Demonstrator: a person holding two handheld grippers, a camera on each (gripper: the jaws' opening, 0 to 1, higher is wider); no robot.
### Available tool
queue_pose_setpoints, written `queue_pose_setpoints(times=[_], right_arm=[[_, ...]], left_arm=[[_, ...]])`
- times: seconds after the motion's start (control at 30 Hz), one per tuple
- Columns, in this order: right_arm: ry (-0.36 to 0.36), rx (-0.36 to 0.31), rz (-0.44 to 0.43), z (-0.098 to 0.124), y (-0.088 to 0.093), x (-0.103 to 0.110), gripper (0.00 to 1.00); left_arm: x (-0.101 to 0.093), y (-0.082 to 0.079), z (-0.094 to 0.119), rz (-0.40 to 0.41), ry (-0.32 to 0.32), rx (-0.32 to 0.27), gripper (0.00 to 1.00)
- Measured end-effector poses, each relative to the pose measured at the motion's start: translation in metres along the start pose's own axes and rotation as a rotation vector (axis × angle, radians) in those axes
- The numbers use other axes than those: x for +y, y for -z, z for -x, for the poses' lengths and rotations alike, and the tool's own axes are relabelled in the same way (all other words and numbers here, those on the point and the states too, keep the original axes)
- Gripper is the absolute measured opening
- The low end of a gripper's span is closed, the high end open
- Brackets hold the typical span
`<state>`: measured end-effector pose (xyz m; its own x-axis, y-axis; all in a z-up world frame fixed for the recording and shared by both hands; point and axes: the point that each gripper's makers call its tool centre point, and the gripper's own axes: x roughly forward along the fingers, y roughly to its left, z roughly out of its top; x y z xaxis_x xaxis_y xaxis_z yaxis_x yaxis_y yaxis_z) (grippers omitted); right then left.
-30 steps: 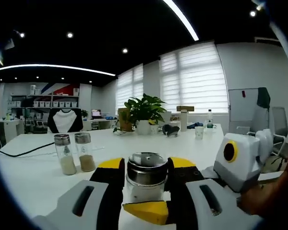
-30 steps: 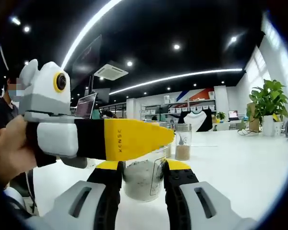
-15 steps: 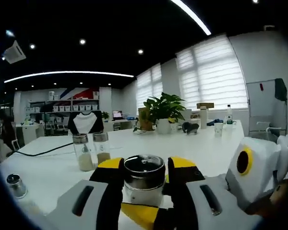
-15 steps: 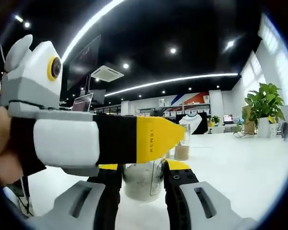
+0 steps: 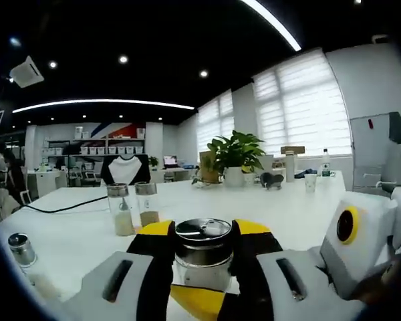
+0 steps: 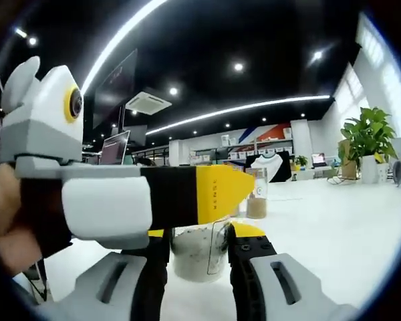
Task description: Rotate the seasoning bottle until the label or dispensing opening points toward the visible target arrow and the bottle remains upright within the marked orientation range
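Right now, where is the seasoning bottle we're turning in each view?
Left gripper view: the seasoning bottle sits low centre, steel cap up, between that tool's jaws.
Right gripper view: low centre, its glass body between the jaws, under the left tool.
Shared landmark: the potted plant.

In the left gripper view the seasoning bottle (image 5: 202, 257) shows its metal cap, but its glass body is covered by the black fingers (image 5: 157, 267) and a yellow tip in front. In the right gripper view the left gripper (image 6: 217, 194) crosses over the bottle's cap, hiding it. No label can be made out, and any arrow on the surface (image 5: 73, 234) is hidden
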<state>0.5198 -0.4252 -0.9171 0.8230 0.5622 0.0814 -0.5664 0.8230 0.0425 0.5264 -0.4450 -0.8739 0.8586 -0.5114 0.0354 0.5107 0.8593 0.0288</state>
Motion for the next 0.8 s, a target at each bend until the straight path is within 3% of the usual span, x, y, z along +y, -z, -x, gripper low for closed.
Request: queue_pose_setpoints(times=[0.33, 0.47, 0.73, 0.8], right_arm=[[-0.06, 0.03, 0.023, -0.003, 0.002, 0.004, 0.37], [-0.083, 0.049, 0.032, -0.002, 0.001, 0.002, 0.39], [-0.193, 0.048, -0.018, 0.0, -0.002, -0.004, 0.37], [-0.252, 0.059, -0.018, 0.001, -0.004, -0.001, 0.38]], left_arm=[[-0.006, 0.005, -0.001, 0.004, 0.113, 0.027, 0.35], [-0.016, 0.004, -0.002, 0.006, 0.195, 0.03, 0.35], [-0.027, 0.002, -0.004, -0.058, 0.317, 0.049, 0.35], [-0.028, 0.002, -0.003, -0.052, 0.357, 0.056, 0.35]])
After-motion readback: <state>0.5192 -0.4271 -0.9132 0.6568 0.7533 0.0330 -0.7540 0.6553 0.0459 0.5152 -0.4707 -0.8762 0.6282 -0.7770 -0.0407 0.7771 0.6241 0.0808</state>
